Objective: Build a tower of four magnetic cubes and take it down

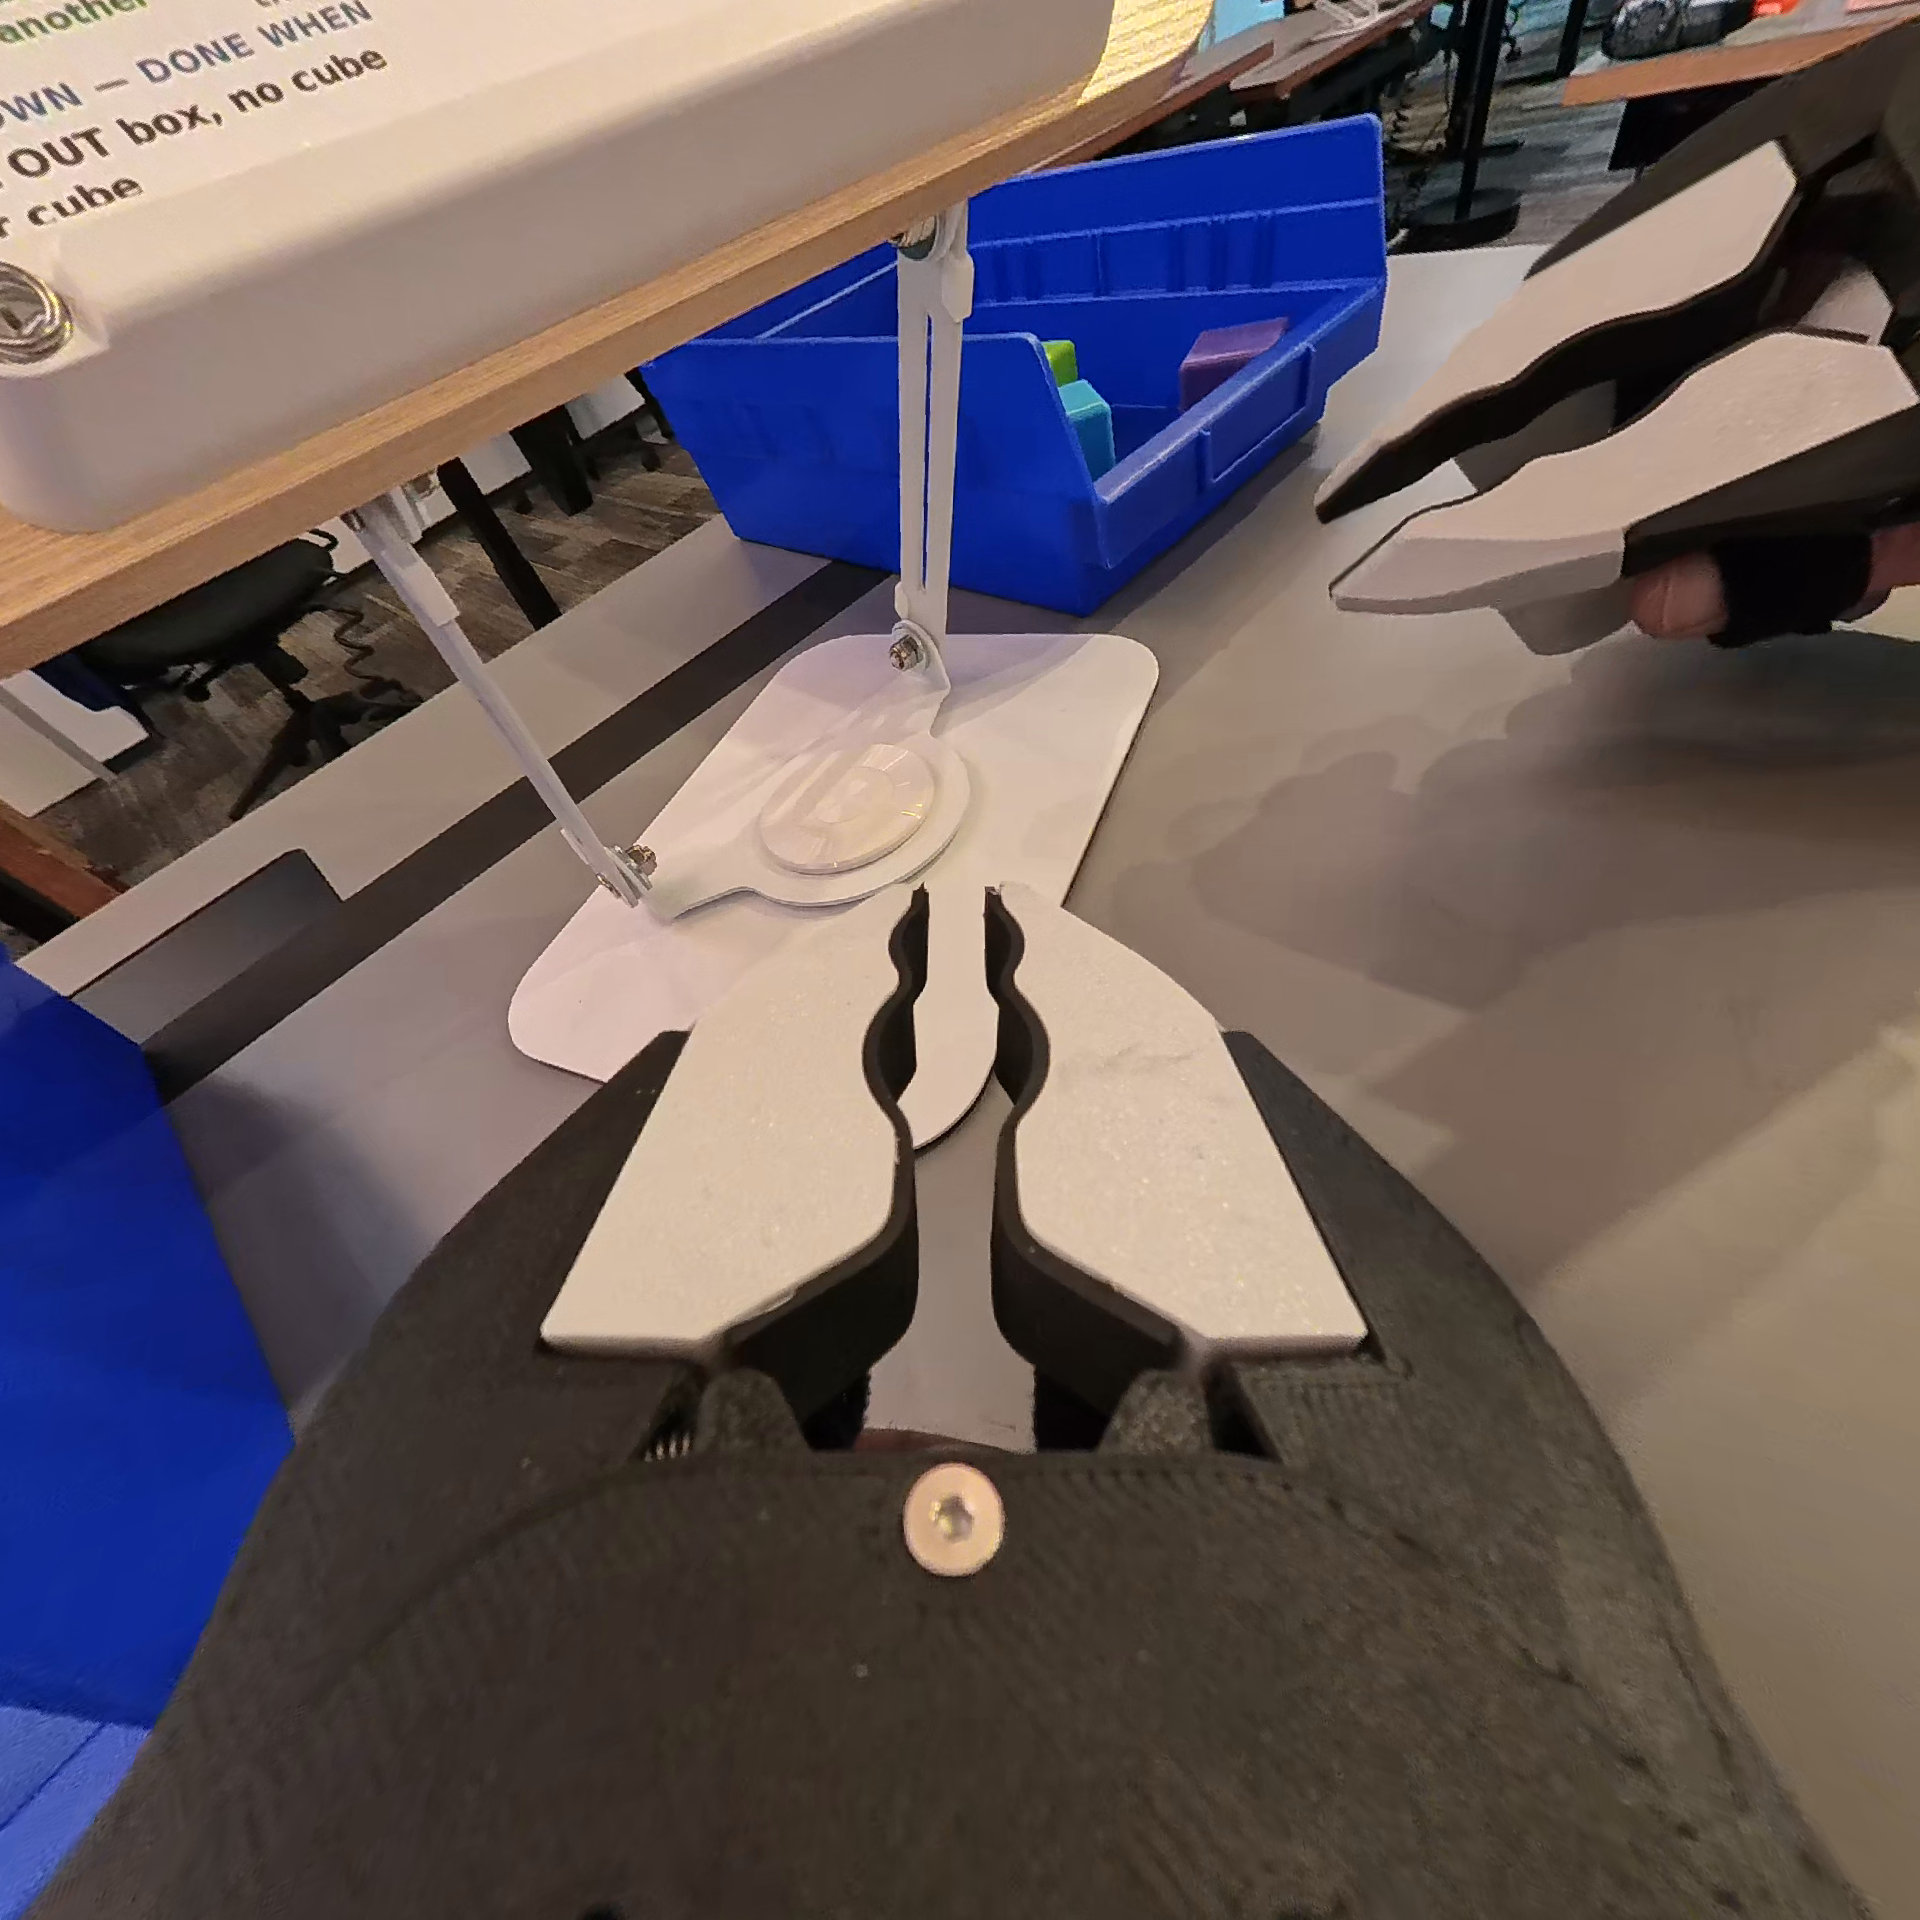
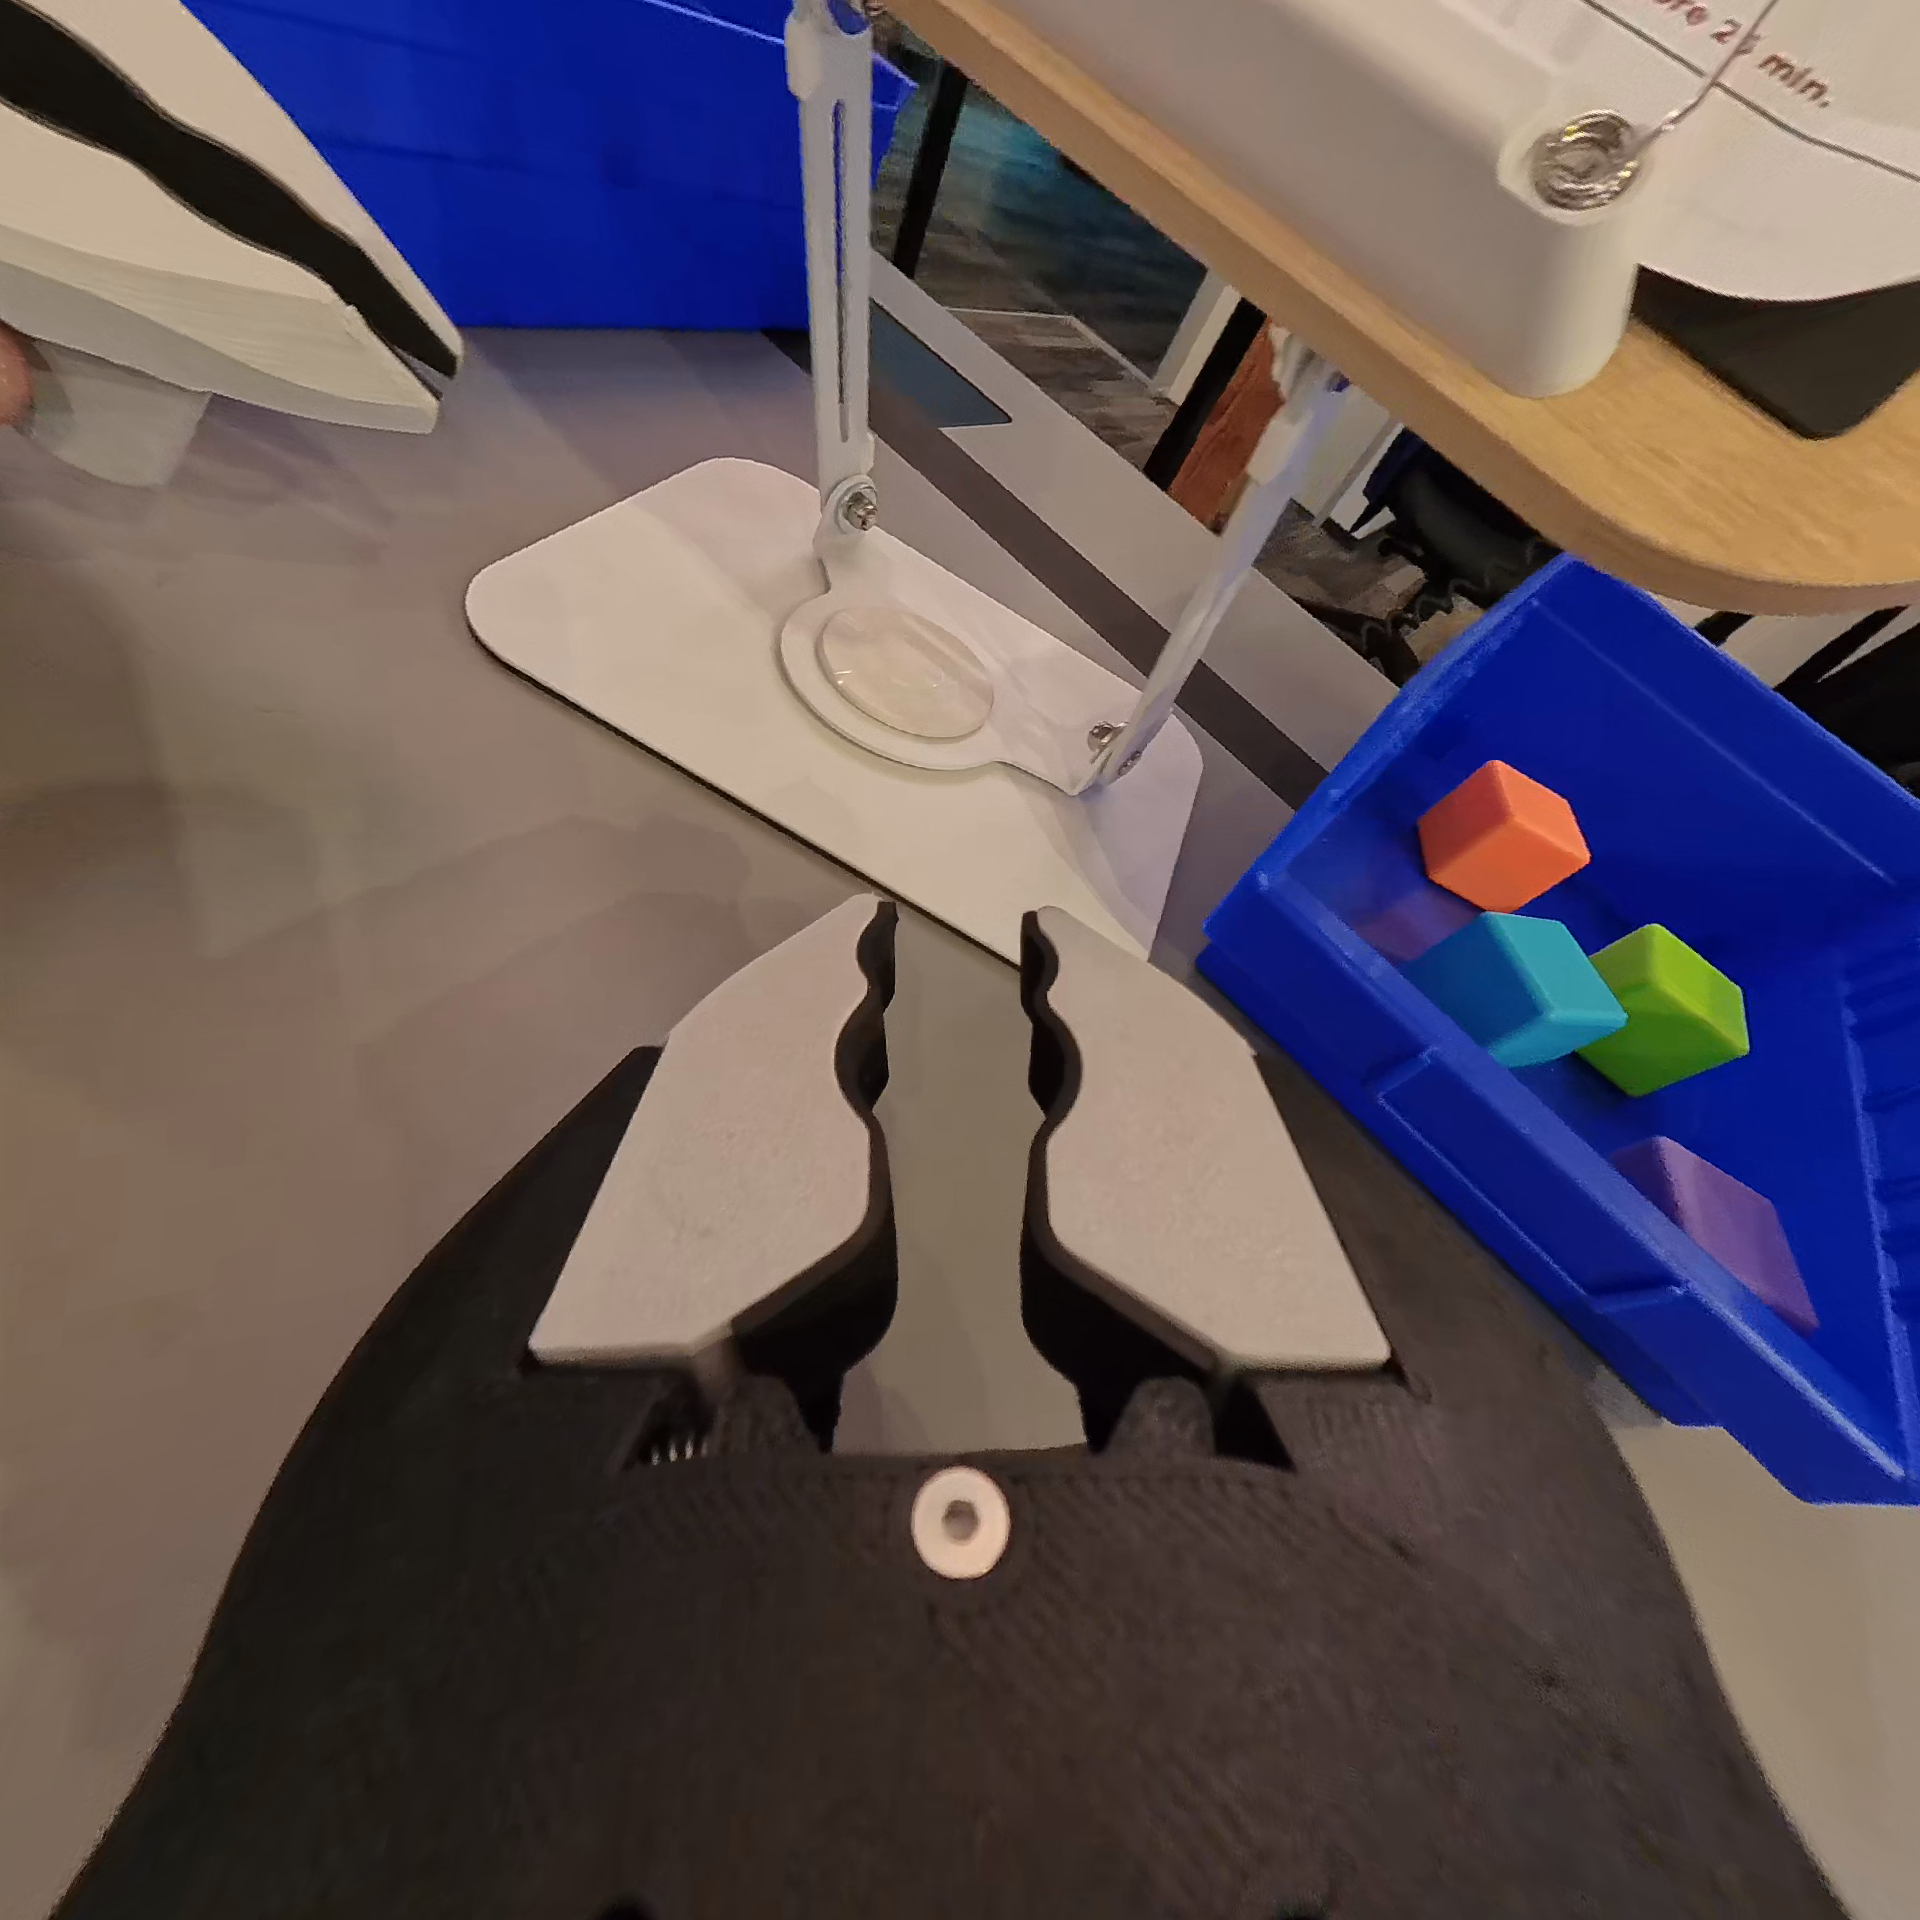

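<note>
Four cubes lie loose in a blue bin [image 2: 1299, 935]: orange [image 2: 1501, 836], cyan [image 2: 1517, 987], green [image 2: 1668, 1008] and purple [image 2: 1714, 1226]. The left wrist view shows the same bin [image 1: 935, 457] with green [image 1: 1060, 358], cyan [image 1: 1086, 421] and purple [image 1: 1231, 358] cubes. A white base plate [image 1: 1049, 717] with a round disc [image 1: 862, 805] lies on the grey table with no cube on it. My left gripper [image 1: 956, 904] is narrowly open and empty over the plate's near edge. My right gripper [image 2: 956, 925] is narrowly open and empty, just short of the plate [image 2: 644, 613], left of the bin.
A wooden shelf [image 1: 582, 343] carrying a white box [image 1: 416, 208] stands over the plate on two thin white legs [image 1: 925, 436]. A second blue bin [image 1: 83, 1195] sits at the left. My right gripper [image 1: 1330, 556] hovers at the right of the left view. Spacing between my two grippers at the tips: around 15 centimeters.
</note>
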`<state>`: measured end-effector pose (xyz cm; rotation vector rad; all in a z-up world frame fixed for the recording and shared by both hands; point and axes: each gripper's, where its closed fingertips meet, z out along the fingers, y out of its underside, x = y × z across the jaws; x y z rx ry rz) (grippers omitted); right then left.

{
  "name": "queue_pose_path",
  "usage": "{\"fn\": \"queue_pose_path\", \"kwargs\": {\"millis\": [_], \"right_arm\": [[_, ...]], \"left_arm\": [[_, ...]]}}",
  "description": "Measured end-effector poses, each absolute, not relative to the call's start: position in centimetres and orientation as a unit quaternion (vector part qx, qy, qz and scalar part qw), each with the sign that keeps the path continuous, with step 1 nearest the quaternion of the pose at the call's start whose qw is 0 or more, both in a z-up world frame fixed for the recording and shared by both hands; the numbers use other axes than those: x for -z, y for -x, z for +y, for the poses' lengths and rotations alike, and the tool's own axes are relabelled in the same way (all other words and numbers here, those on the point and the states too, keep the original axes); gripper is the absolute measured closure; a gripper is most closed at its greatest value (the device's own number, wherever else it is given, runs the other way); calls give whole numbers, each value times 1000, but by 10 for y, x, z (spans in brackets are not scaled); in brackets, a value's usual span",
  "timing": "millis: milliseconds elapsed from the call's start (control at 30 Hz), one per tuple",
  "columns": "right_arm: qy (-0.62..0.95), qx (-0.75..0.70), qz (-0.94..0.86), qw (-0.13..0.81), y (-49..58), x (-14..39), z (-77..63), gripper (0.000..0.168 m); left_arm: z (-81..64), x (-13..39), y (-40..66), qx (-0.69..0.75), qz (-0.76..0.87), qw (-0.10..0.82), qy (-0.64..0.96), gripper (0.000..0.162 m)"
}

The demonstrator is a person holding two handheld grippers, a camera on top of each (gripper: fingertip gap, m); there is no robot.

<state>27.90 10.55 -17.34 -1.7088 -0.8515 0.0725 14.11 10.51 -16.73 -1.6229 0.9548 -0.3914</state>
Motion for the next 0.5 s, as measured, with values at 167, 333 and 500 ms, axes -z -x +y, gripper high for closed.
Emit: {"fn": "queue_pose_path", "kwargs": {"millis": [167,333,500], "right_arm": [[714,-13,-340,612,-299,156,113,137],[699,-18,-266,664,-347,130,130,122],[671,53,-194,714,-409,107,148,108]], "left_arm": [[104,164,-140,163,408,579,687,152],[92,133,-137,186,398,607,662,146],[94,103,-111,139,386,648,642,140]]}}
